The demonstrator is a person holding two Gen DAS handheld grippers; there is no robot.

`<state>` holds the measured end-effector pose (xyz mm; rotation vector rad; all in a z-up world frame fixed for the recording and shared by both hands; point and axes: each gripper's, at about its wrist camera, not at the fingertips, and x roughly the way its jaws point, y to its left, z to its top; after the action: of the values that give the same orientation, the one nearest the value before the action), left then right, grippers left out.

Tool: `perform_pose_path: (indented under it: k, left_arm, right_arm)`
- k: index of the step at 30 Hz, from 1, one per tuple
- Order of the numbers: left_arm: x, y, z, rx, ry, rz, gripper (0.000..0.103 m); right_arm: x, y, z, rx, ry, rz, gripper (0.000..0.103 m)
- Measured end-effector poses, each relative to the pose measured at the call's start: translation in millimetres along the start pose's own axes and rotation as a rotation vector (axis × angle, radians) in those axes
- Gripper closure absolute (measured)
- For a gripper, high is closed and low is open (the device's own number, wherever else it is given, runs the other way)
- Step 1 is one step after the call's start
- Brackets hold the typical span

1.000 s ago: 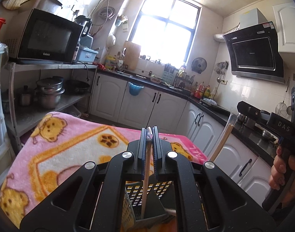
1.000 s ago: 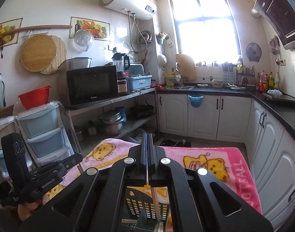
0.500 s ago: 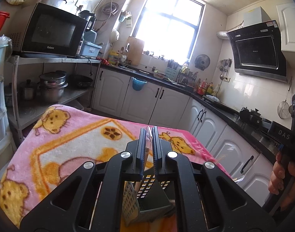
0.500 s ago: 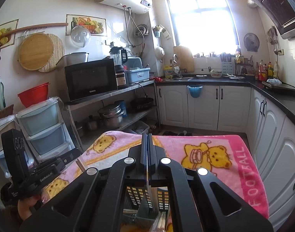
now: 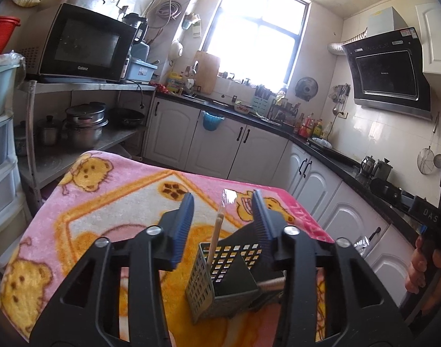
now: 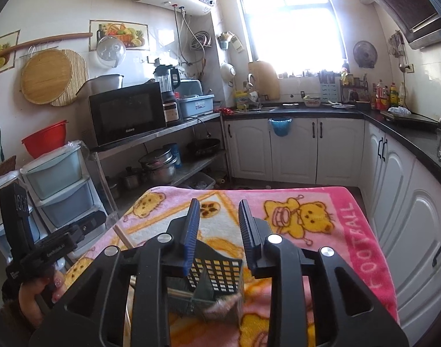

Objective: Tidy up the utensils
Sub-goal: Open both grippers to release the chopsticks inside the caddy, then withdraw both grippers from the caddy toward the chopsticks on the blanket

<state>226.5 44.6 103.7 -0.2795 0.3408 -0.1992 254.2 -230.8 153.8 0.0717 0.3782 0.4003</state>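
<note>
Low in the centre of the left wrist view, the left gripper [image 5: 222,225] hangs over a perforated utensil caddy [image 5: 229,277] with its jaws spread wide apart and nothing between them. A wrapped chopstick [image 5: 216,237] stands in the caddy's left compartment, leaning on the perforated wall, its top poking up into the gap between the jaws without touching either side. I judge it is already stowed, the wide gap giving it room to stand free. A second stick-like piece [image 5: 271,284] lies near the caddy's right edge; what it is I cannot tell.

Low in the centre of the right wrist view, the right gripper [image 6: 217,225] also sits above the caddy [image 6: 214,277], jaws apart and empty. Blurred pale sticks [image 6: 178,292] lie inside the basket, so this side appears to have dropped its load too. Toward the left of that frame another chopstick [image 6: 123,235] slants beside the gripper body, seemingly the one standing in the caddy.

The caddy rests on a bench covered by a pink bear-print blanket [image 6: 304,217], which probably keeps it from sliding. No loose utensils show elsewhere on the blanket, so the sorting looks close to done
</note>
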Motion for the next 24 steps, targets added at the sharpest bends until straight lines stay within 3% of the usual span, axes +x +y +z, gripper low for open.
perform_pose_path:
  k: [1,10,17,24]
  left_arm:
    - [-3,0,0,0.001,-0.001,0.003,0.057]
    - [-32,7,-4,-0.057,-0.029,0.01,0.011]
    - [-57,13,-5,-0.103,-0.065,0.02,0.01]
    - [-71,9,-16,-0.105,-0.05,0.014,0.01]
  right_arm:
    - [-2,0,-1,0.002,0.001,0.0,0.063]
    - [-31,8,-18,-0.036,-0.015,-0.021,0.044]
    - [-49,20,-26,-0.065,-0.048,-0.018,0.035]
    - [-58,30,-34,-0.081,-0.044,0.001,0.031]
